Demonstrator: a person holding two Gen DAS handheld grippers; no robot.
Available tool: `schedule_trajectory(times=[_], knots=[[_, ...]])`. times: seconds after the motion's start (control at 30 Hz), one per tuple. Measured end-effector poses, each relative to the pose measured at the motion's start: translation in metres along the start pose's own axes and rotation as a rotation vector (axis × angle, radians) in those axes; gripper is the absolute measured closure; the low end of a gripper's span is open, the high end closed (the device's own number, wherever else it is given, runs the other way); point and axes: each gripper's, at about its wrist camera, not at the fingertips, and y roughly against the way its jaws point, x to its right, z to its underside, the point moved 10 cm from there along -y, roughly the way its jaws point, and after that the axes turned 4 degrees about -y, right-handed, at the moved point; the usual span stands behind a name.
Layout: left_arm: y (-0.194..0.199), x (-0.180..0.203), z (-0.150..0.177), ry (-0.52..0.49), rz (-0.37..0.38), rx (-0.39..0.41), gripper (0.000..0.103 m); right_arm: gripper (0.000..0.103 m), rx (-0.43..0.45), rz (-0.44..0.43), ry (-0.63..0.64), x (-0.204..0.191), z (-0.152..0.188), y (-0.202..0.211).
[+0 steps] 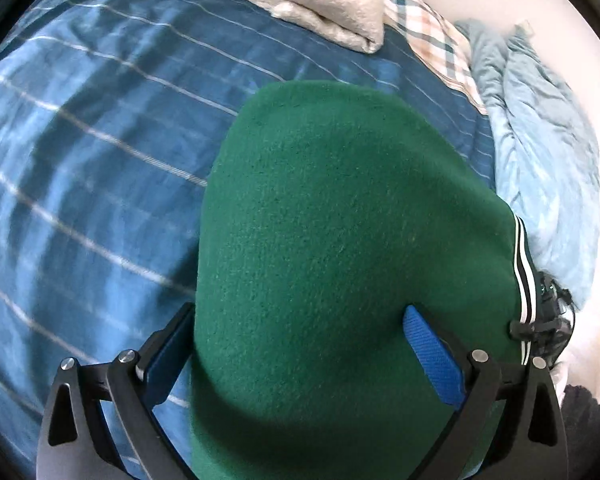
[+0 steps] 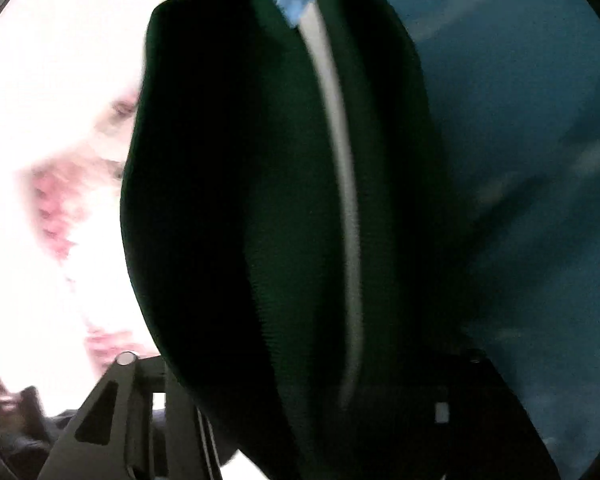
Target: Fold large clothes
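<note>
The green garment (image 1: 332, 248) lies on the bed's blue striped cover (image 1: 84, 152) and fills the left gripper (image 1: 300, 344); its fingers (image 1: 432, 356) stand wide with cloth bunched between them, grip undetermined. In the right wrist view the garment (image 2: 228, 200) is dark and blurred, hiding the right gripper (image 2: 300, 380); its finger state cannot be told. Open cover lies at 9 o'clock. A beige towel (image 1: 316, 4), checked cloth (image 1: 428, 28) and pale blue bedding (image 1: 540, 152) crowd 12 to 3 o'clock.
</note>
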Motion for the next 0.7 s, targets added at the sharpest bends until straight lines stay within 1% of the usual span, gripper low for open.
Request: schedule_trajectory(times=[0.07,0.1,0.13,0.17,0.2,0.23,0.27,0.3,0.33,0.43,0.57,0.7], knots=[[-0.008,-0.001,-0.002,-0.024,0.027,-0.030,0.001,0.040,0.043,0.162,0.023,0.020,-0.006,-0.006],[-0.010,-0.001,0.000,-0.030,0.040,-0.038,0.001,0.029,0.057,0.232,0.017,0.034,-0.013,-0.012],[-0.012,-0.001,-0.001,-0.038,0.050,-0.043,0.001,0.024,0.061,0.221,-0.002,0.037,-0.016,-0.018],[-0.012,-0.001,-0.001,-0.049,0.051,-0.045,0.001,0.020,0.070,0.210,-0.011,0.037,-0.019,-0.023],[-0.012,-0.002,-0.001,-0.054,0.056,-0.046,0.001,0.019,0.077,0.223,-0.005,0.033,-0.021,-0.027],[-0.011,-0.002,-0.002,-0.058,0.066,-0.045,0.001,0.024,0.088,0.224,0.001,0.029,-0.020,-0.029],[-0.009,-0.002,-0.002,-0.059,0.078,-0.043,0.001,0.034,0.102,0.219,0.009,0.022,-0.018,-0.031],[-0.004,-0.002,-0.004,-0.069,0.088,-0.038,0.002,0.050,0.118,0.223,0.001,0.017,-0.015,-0.033],[0.002,0.001,-0.006,-0.091,0.097,-0.030,0.003,0.059,0.132,0.222,-0.003,0.012,-0.012,-0.034],[0.018,0.002,-0.015,-0.110,0.129,-0.019,0.003,0.066,0.180,0.195,-0.026,-0.013,0.003,-0.041],[0.039,-0.001,-0.036,-0.133,0.175,-0.018,0.003,0.068,0.247,0.158,-0.041,-0.057,0.019,-0.057],[0.068,-0.006,-0.066,-0.166,0.201,0.001,0.003,0.068,0.300,0.140,-0.014,-0.108,0.020,-0.075]])
